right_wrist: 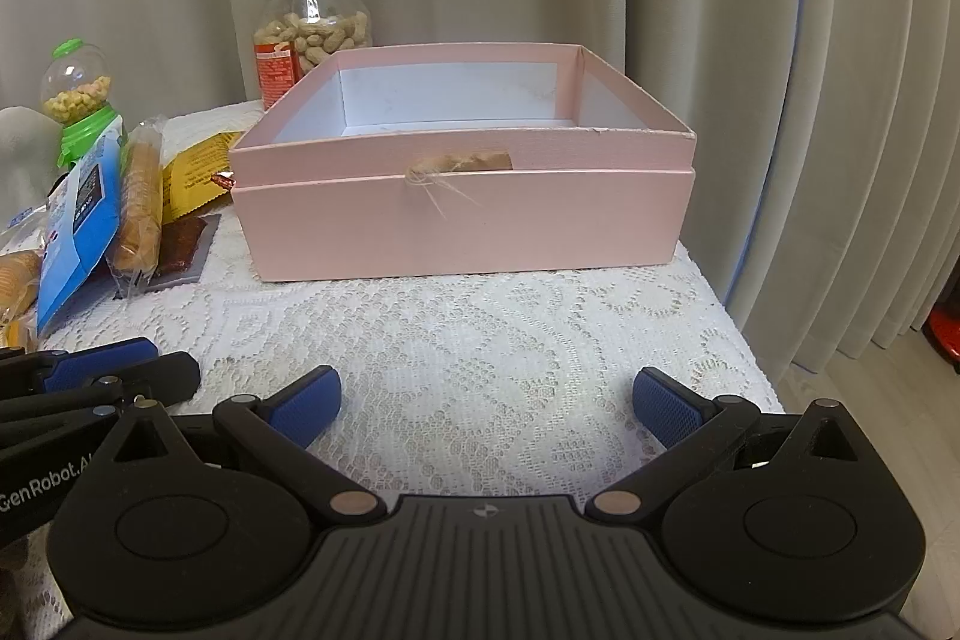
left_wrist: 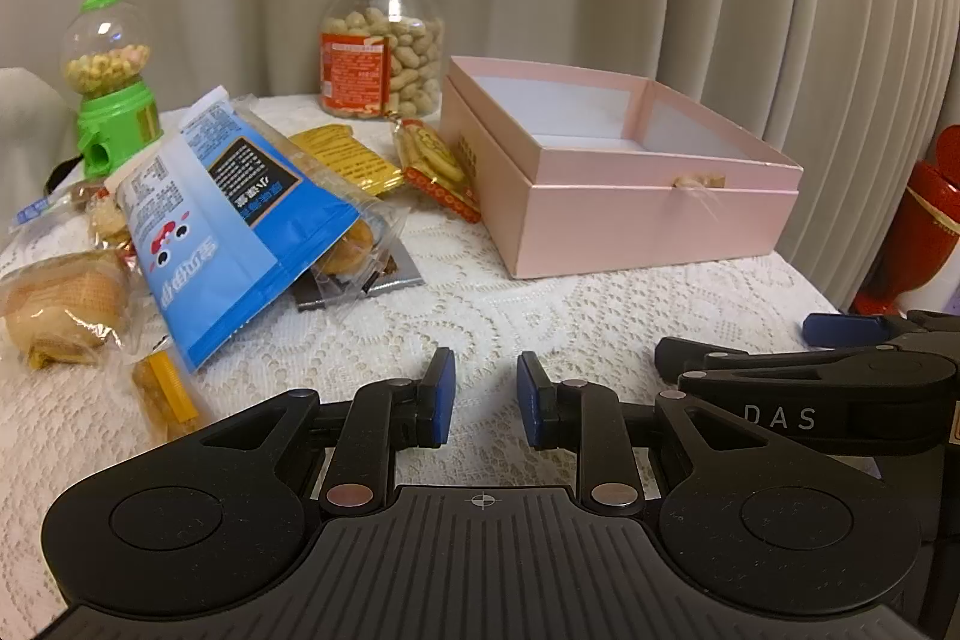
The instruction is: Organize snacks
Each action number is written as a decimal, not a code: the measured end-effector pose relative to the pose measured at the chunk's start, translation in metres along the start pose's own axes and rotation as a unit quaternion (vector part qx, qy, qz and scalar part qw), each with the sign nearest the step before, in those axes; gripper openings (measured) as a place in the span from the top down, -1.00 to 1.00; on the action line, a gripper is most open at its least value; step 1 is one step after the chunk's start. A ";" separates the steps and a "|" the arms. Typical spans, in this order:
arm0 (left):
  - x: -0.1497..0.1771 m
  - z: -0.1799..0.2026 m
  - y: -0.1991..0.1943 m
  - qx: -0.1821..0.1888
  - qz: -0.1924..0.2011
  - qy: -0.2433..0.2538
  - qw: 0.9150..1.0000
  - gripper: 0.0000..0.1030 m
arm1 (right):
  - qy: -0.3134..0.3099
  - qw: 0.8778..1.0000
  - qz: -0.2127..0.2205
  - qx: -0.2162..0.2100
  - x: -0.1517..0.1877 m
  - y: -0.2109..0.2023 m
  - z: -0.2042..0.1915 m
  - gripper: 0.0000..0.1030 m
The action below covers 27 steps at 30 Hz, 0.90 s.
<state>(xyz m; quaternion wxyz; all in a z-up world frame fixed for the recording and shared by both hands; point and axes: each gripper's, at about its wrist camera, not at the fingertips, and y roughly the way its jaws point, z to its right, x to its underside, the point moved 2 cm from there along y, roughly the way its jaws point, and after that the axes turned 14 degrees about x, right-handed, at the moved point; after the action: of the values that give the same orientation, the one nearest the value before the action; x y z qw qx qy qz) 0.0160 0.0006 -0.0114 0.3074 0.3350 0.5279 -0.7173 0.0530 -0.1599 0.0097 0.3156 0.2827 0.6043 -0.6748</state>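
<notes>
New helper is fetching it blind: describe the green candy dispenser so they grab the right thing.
Start from the pink box on the lace tablecloth; the snack pile lies to its left. At the pile's far left corner stands the green candy dispenser. It alone has a clear globe of small candies on a bright green base.

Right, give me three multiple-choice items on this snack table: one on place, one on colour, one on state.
1. Where does the peanut jar stand?
A. inside the box
B. behind the snack pile, left of the box
C. on the floor

2. What colour is the box?
A. green
B. pink
C. black

3. What is the state of the right tongs?
A. open, empty
B. shut on a packet
C. inside the box

Key: 1 B, the jar sits by the curtain beyond the box's left corner; 2 B, its walls are pink; 3 A, its jaws are wide apart over bare lace.
</notes>
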 end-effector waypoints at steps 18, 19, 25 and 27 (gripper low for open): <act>0.000 0.000 0.000 0.001 0.001 0.000 1.000 0.47 | -0.005 1.000 0.001 -0.005 0.002 -0.001 0.000 -1.00; 0.000 0.000 0.000 0.001 0.001 0.000 1.000 0.47 | -0.005 1.000 0.001 -0.005 0.002 -0.001 0.000 -1.00; 0.000 0.000 0.000 0.001 0.001 0.000 1.000 0.47 | -0.005 1.000 0.001 -0.005 0.002 -0.001 0.000 -1.00; 0.000 0.000 0.000 0.001 0.001 0.000 1.000 0.47 | -0.005 1.000 0.001 -0.005 0.001 -0.001 0.000 -1.00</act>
<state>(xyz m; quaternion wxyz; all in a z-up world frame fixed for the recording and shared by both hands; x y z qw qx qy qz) 0.0157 0.0008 -0.0117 0.3079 0.3354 0.5269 -0.7177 0.0515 -0.1599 0.0090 0.3209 0.2786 0.6054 -0.6730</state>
